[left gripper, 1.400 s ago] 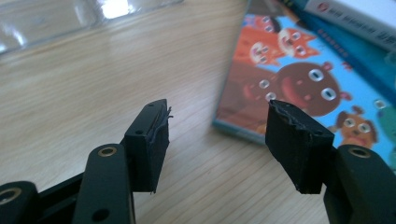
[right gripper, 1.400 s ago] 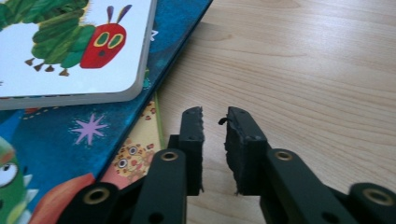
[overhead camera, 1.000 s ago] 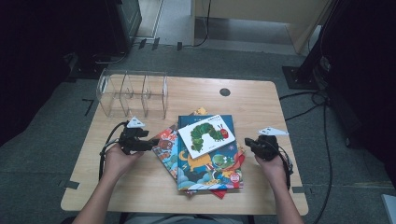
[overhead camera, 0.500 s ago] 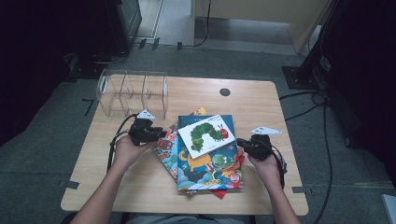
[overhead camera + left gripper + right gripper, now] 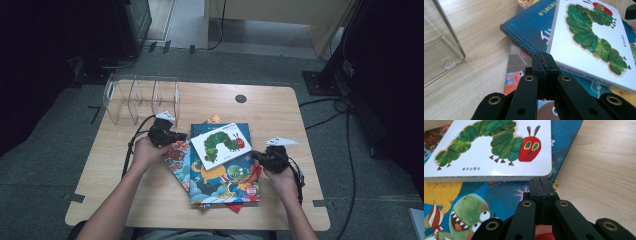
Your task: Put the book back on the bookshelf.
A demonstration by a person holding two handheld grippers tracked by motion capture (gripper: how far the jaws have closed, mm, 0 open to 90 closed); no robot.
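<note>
Both tongs were clenched on nothing: the left gripper (image 5: 181,135) had its jaws pressed flat together at the near-left edge of the caterpillar book (image 5: 221,145), and the right gripper (image 5: 256,156) had its jaws likewise closed at that book's right corner. In the left gripper view the gripper (image 5: 545,58) nosed in just beside the white book's (image 5: 589,42) edge, above a blue book (image 5: 534,27) and a thin one with an orange figure beneath. In the right gripper view the gripper (image 5: 540,185) sat just below the rounded corner of the caterpillar book (image 5: 489,152), over the dinosaur cover (image 5: 471,212).

That white book lay on top of a skewed stack near the middle of the table (image 5: 115,185), tilted against the books under it. A clear rack (image 5: 142,99) with three slots stood at the far left, well apart from the stack.

The likely trouble from here lay in the closed jaws. Pushed at the board book's edge from both sides, they could slide it across the glossy cover below rather than lift it, or drag the thin lower books askew. If the jaws opened too low, they might take the blue book along with the white one. A grip on one corner alone would probably let the book swing and slip.
</note>
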